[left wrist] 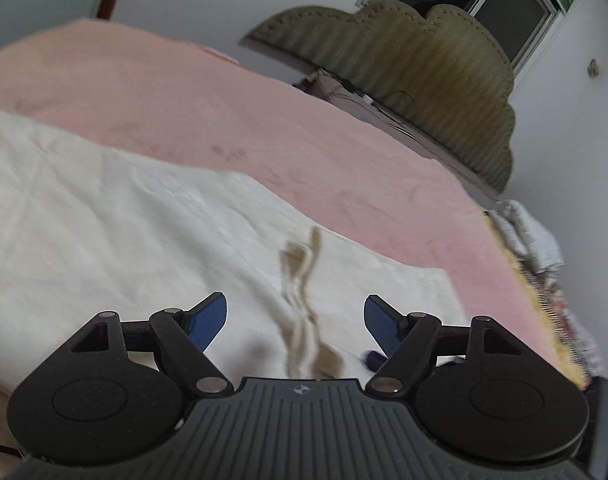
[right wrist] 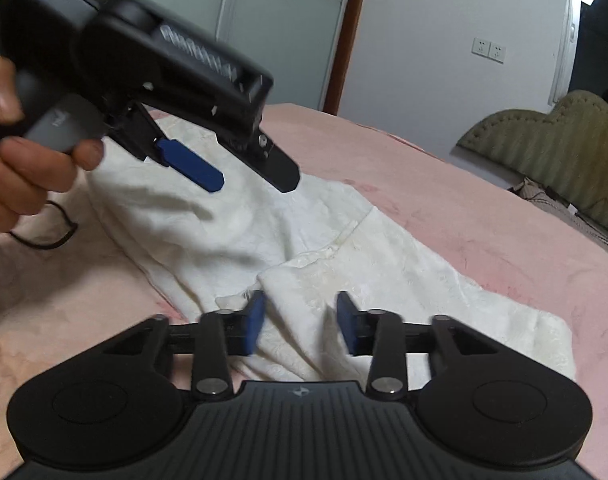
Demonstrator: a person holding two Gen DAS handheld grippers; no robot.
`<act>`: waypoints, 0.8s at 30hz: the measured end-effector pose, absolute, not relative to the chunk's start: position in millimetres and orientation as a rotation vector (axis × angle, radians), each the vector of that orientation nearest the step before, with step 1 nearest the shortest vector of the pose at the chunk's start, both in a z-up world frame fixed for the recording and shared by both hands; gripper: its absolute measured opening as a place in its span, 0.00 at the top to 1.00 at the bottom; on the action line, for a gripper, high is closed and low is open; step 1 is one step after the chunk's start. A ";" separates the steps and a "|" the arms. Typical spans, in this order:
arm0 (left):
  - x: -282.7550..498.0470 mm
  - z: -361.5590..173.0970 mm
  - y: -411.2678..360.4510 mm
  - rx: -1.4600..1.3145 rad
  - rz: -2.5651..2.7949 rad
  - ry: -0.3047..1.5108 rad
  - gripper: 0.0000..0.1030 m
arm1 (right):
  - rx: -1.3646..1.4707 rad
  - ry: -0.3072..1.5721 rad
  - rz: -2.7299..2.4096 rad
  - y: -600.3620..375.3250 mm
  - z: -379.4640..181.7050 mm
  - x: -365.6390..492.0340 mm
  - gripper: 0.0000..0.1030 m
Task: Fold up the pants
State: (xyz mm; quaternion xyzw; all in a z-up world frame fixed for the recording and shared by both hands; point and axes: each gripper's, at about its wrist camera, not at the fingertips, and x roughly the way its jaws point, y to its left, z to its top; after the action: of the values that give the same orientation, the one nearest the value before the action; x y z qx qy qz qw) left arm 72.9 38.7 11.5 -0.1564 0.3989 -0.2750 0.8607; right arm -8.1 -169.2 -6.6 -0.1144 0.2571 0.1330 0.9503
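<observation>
A pink bed (right wrist: 444,184) carries the cream pants (right wrist: 304,232), spread flat and creased across it. Above them the left gripper (right wrist: 255,182), held in a hand (right wrist: 19,168), hangs spread and empty. The right gripper (right wrist: 301,322) stands partly parted over a fold, pinching nothing.

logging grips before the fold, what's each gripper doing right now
left gripper: open, holding nothing, above the white pants.
right gripper: open, pants fabric between the fingers, not pinched.
</observation>
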 end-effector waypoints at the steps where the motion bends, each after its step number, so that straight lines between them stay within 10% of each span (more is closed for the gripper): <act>1: 74.1 10.0 37.5 -0.356 -0.599 0.860 0.25 | -0.223 0.520 0.268 -169.3 -7.8 -6.5 0.81; 11: 105.4 -25.9 -11.4 -0.549 -0.727 1.086 0.29 | 0.008 0.448 0.291 -200.3 9.8 -16.2 0.88; 17: 122.8 -53.2 -16.6 -0.700 -0.709 1.161 0.82 | 0.053 0.442 0.305 -203.0 10.1 -14.7 0.88; 24: 112.1 -43.4 -5.2 -0.541 -0.624 1.036 0.87 | 0.155 0.372 0.382 -226.1 23.2 -24.1 0.85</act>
State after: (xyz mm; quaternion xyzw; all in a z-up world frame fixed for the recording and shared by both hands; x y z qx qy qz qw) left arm 112.1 -5.2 -43.4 -0.2511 0.4809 -0.2895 0.7886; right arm -24.1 -226.1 23.2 0.0767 0.1836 0.1884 0.9617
